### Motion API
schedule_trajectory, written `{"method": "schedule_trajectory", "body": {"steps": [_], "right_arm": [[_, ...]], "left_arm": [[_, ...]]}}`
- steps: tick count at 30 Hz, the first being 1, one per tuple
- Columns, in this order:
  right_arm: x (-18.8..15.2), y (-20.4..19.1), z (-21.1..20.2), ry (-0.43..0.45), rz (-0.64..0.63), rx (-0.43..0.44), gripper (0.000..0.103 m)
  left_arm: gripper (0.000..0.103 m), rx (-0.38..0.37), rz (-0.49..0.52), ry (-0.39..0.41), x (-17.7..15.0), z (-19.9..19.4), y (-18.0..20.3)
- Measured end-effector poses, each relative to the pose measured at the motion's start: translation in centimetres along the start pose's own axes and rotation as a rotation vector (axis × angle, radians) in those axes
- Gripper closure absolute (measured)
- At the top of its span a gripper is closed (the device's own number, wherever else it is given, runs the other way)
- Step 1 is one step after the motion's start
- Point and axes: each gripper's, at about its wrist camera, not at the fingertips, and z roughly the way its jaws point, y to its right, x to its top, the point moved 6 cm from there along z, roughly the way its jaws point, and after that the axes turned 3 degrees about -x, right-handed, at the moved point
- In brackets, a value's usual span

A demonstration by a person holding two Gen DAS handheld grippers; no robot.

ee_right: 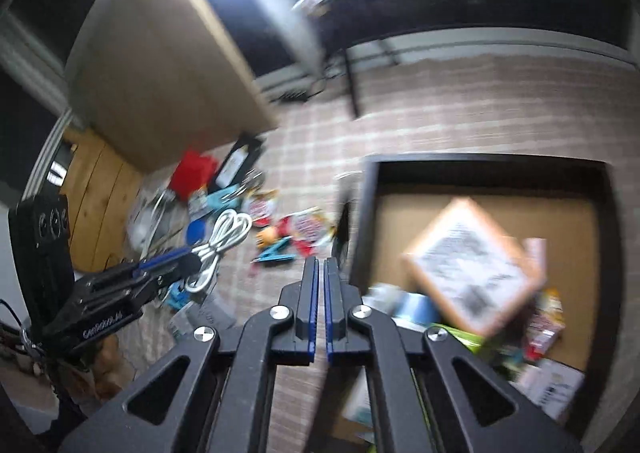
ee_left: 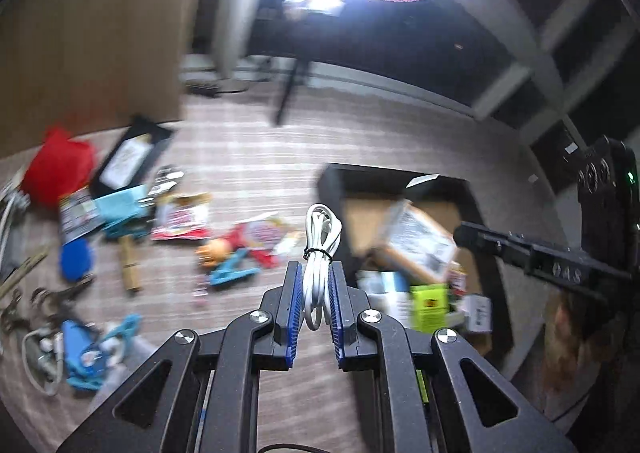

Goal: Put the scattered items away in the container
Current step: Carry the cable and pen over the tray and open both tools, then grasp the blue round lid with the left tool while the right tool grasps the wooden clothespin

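Note:
My left gripper [ee_left: 316,267] is shut on a coiled white cable [ee_left: 320,241] tied with a black band, held up above the striped cloth. That cable [ee_right: 224,241] also shows at the left of the right wrist view, in the left gripper [ee_right: 188,263]. My right gripper [ee_right: 321,263] is shut with nothing between its blue pads [ee_right: 313,293]; it hangs near the left wall of the black box [ee_right: 366,213]. In the left wrist view it shows as a dark arm [ee_left: 520,249] over the box [ee_left: 332,181]. The box holds a brown carton [ee_right: 476,265] and small packets.
Scattered items lie on the cloth to the left: a red pouch [ee_left: 56,169], a black framed card [ee_left: 128,161], a blue clip [ee_left: 232,275], a doll figure [ee_left: 224,249], snack packets [ee_left: 182,219], blue tools [ee_left: 88,357]. A wooden cabinet [ee_right: 160,65] stands behind.

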Motion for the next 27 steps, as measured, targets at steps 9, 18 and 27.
{"method": "schedule_trajectory", "body": {"steps": [9, 18, 27], "right_arm": [[-0.9, 8.7, -4.4, 0.070, 0.165, -0.110, 0.100], [-2.2, 10.6, -3.9, 0.049, 0.206, -0.131, 0.088], [-2.0, 6.9, -1.1, 0.002, 0.119, -0.116, 0.074]], "left_arm": [[0.046, -0.099, 0.151, -0.123, -1.4, 5.4, 9.4], [0.041, -0.038, 0.164, -0.112, -2.0, 5.6, 8.7], [0.041, 0.121, 0.040, -0.087, -2.5, 4.1, -1.1]]}}
